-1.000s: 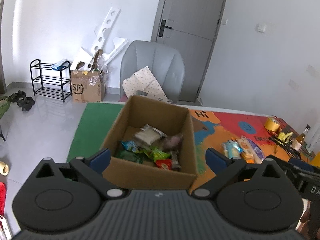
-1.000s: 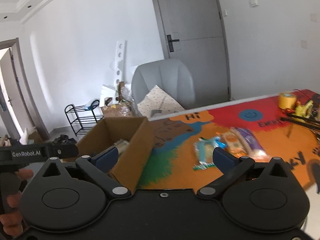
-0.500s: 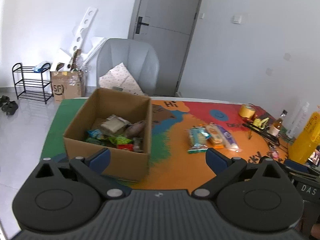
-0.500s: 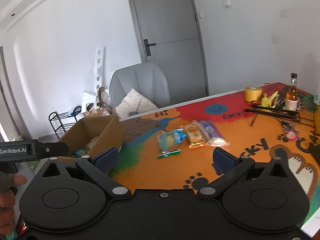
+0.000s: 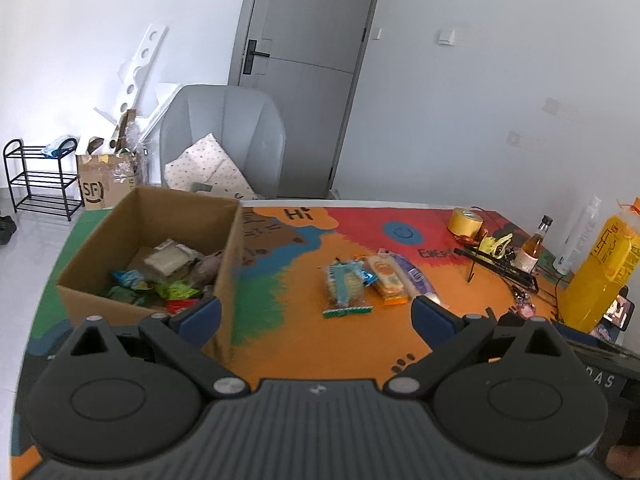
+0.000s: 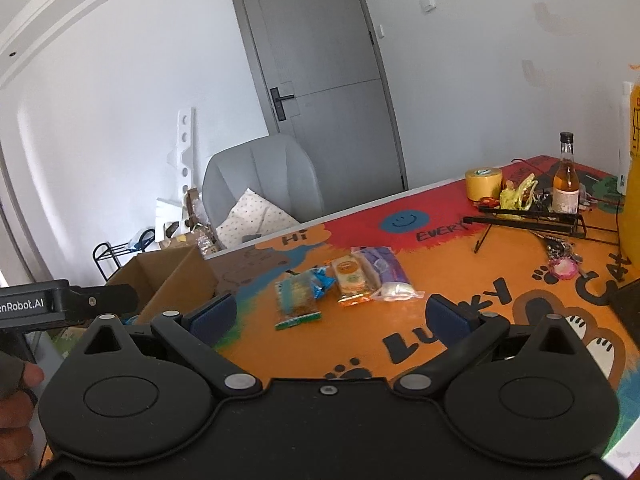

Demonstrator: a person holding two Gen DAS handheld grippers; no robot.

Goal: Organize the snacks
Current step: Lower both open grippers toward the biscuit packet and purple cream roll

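Left wrist view shows the left gripper [image 5: 316, 314] with its blue fingers [image 5: 200, 316] spread wide and nothing between them. Ahead of the fingers, three snack packets [image 5: 372, 282] lie side by side on the colourful table mat [image 5: 280, 320], apart from the fingertips. To the left stands the cardboard box [image 5: 148, 236] with more snacks inside. In the right wrist view the right gripper [image 6: 330, 316] is also released and empty, and the same packets [image 6: 344, 280] lie just beyond its fingertips.

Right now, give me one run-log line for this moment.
left gripper: open, empty | right gripper: open, empty | box: holds snacks | three snack packs: on table, unpicked
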